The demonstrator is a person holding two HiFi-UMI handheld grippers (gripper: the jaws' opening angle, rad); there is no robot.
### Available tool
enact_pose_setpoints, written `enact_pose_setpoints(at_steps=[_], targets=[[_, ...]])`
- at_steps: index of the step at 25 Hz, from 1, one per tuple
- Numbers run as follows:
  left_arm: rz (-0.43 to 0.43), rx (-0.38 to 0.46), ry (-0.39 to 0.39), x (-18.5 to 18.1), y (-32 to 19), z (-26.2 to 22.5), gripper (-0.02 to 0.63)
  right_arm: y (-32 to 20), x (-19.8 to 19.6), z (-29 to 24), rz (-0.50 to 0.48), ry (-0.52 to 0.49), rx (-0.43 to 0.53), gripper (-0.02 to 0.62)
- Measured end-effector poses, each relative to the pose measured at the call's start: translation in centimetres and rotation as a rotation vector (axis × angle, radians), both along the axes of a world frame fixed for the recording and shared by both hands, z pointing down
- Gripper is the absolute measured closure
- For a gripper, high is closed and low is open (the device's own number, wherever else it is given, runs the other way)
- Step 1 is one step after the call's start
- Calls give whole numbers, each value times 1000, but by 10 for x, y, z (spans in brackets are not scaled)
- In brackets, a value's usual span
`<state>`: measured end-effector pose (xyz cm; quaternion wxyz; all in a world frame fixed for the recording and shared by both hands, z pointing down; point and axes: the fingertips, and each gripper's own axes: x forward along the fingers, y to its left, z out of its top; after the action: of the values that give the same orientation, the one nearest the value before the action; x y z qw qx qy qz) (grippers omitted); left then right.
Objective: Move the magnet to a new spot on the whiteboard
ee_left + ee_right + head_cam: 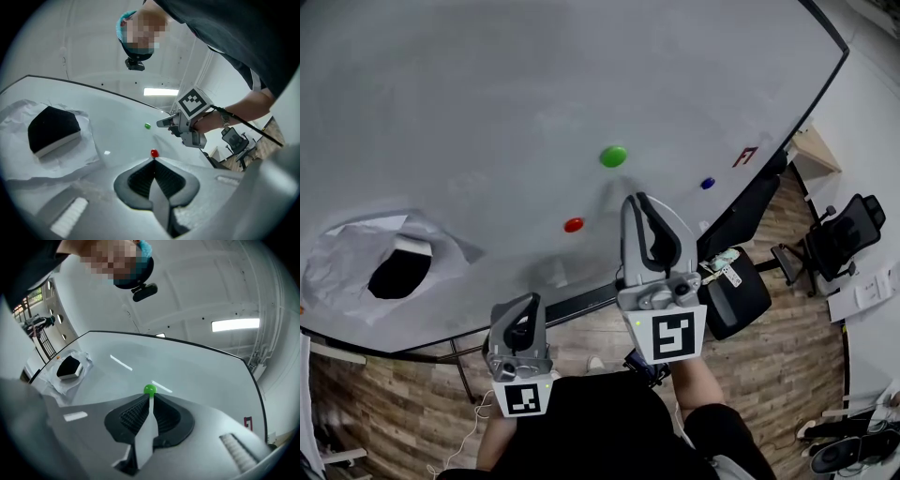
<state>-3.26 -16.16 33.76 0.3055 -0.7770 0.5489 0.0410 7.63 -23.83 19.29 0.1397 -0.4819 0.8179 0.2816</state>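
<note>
Three magnets sit on the whiteboard [487, 94]: green magnet [613, 156] above red magnet [573, 224], blue magnet [707, 183] near illegible red writing [744, 156]. Left tongs [529, 300] and right tongs [635, 200] are both closed, empty, apart from every magnet.

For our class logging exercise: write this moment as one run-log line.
left gripper: shut, empty | right gripper: shut, empty, short of green magnet | green magnet: on whiteboard

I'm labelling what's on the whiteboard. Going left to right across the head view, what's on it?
black eraser → red magnet → green magnet → blue magnet → red mark
</note>
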Motion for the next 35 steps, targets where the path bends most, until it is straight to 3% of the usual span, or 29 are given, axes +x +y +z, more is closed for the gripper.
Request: enact_pose_setpoints(at_steps=[6, 23, 35], targets=[[61, -10, -14, 4, 7, 3, 604, 13, 6, 14, 56, -1, -27, 604], [213, -16, -47, 10, 27, 9, 604, 56, 23, 58, 212, -5, -115, 606], [231, -14, -38, 4, 31, 11, 604, 76, 5, 85, 178, 29, -139, 604]])
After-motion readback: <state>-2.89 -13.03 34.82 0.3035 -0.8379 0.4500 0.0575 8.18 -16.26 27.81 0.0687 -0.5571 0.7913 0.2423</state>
